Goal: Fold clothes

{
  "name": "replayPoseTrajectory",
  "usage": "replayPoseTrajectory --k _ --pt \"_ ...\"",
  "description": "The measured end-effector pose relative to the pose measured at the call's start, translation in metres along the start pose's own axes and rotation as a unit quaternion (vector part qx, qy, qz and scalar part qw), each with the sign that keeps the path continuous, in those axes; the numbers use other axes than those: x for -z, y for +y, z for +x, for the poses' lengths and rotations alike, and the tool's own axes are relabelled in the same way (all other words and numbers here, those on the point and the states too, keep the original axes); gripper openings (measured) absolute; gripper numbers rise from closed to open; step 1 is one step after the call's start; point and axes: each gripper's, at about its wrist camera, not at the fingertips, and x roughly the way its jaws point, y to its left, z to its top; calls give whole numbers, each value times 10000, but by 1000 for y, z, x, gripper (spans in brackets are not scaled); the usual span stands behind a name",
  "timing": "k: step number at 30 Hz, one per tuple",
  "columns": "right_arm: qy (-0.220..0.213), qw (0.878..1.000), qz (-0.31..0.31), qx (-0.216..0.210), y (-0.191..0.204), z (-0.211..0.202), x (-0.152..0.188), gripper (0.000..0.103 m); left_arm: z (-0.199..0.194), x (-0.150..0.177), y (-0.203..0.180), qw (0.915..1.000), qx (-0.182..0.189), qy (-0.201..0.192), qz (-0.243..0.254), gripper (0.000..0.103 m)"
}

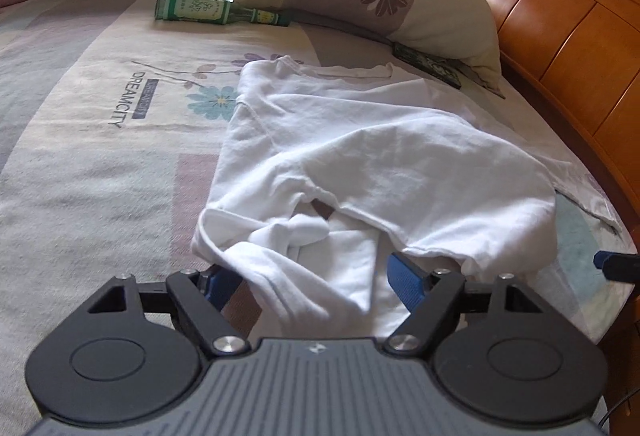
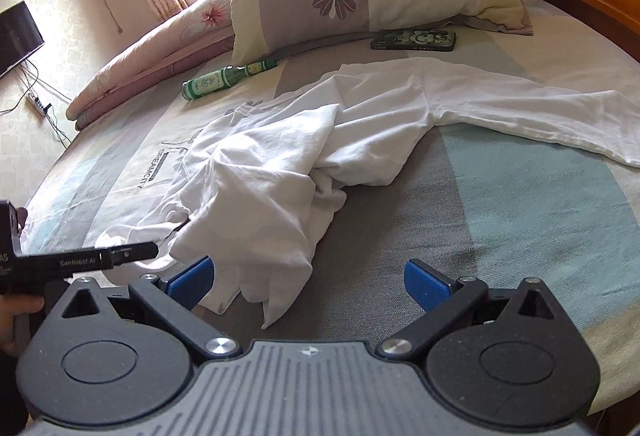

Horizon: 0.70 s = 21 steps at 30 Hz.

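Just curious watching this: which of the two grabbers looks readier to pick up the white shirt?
The left gripper, probably. Its open jaws already straddle a bunched edge of the white shirt. The right gripper is open too, with only a corner between its jaws.

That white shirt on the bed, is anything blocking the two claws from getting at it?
Nothing visible does. The white shirt lies crumpled right at both open claws: its cloth spills between the left claw and reaches the right claw. The green bottle and phone lie beyond it.
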Motion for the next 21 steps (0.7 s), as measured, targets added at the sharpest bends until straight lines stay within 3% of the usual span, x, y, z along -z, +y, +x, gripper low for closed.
replayPoseTrajectory --k 5,8,16,17,18,19,21 --pt "167 9998 -88 43 5 10 5 103 14 7 -10 9995 110 163 229 78" --pt "202 9997 -120 52 4 13 7 103 12 19 -1 9996 123 226 91 77" --pt "386 9992 -81 53 3 28 12 103 -2 36 14 9999 162 -14 -19 71" --pt "400 9992 -76 48 4 29 13 103 0 35 11 9999 114 -44 35 69" --pt "412 9991 -77 51 4 30 14 103 3 34 7 9999 31 -88 108 58" --pt "421 9991 -86 57 5 31 14 103 6 32 4 9997 -69 -121 224 53" --pt "421 9990 -128 81 6 30 15 103 9 29 0 9982 -339 -157 475 49"
